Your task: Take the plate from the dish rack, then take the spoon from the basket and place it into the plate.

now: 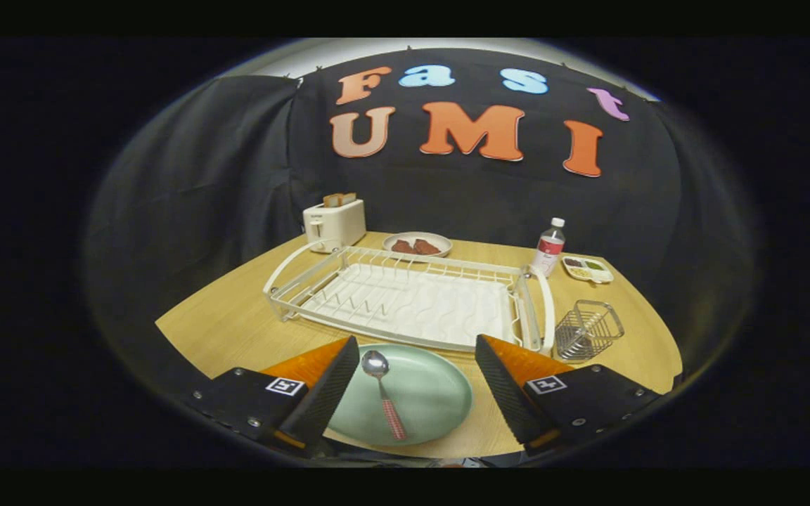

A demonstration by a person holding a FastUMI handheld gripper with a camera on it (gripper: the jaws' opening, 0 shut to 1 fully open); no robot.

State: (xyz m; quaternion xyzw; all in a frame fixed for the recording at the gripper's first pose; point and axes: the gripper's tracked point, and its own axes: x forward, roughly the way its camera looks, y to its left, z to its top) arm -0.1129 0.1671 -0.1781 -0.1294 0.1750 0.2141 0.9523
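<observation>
Hand-held gripper (410,383) spread wide, holding nothing, fingers either side of green plate (426,414) on table (236,320). Spoon (382,390) lies in plate between the fingers, bowl end away from gripper, striped handle toward it. White dish rack (405,299) just beyond plate. Wire basket (588,329) beside rack's right end. Toaster (335,223), plate of food (417,244), bottle (549,246), small snack tray (588,269) behind rack
</observation>
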